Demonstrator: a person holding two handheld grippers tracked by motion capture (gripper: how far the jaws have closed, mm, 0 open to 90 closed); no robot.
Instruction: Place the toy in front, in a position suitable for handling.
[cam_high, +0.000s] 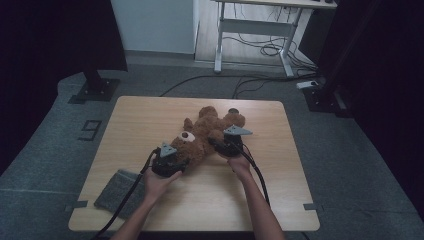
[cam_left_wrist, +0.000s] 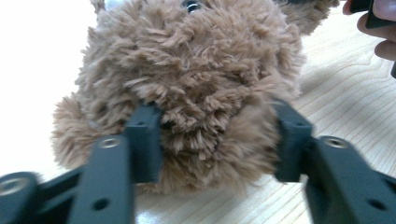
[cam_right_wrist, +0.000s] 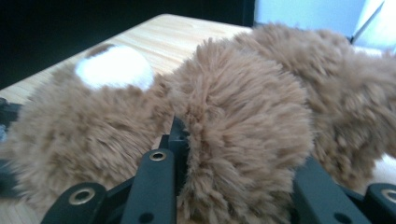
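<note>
**Both grippers on the bear**

Wooden table (cam_high: 150, 115) fills the middle of the high view, on a grey carpet floor (cam_high: 45, 145). At the upper left of that frame a dark stand (cam_high: 95, 85) rests on the floor, and a grey cloth (cam_high: 117, 192) lies on the lower left corner of the table.

Right of the cloth, the left hand (cam_high: 159, 182) comes up from the bottom edge and holds the left gripper (cam_high: 170, 162). In the left gripper view its two black jaws stand on both sides of a round furry part of the bear (cam_left_wrist: 201, 79), and the pads press into the fur, so this gripper is gripping the bear. The wood shows below and at the right of that frame.

At the centre of the table, in the high view, the bear lies stretched from lower left to upper right, with a white patch (cam_high: 186, 135) on it near the left gripper.

Right of the centre, the right hand (cam_high: 239, 164) holds the right gripper (cam_high: 227, 142) against the bear's right side. In the right gripper view its jaws are closed on a thick furry part of the bear, which bulges between them; the white patch shows at the upper left of that frame.

At the upper right of the high view, a white desk frame (cam_high: 260, 30) stands behind, with cables (cam_high: 270, 50) on the floor under it.
</note>
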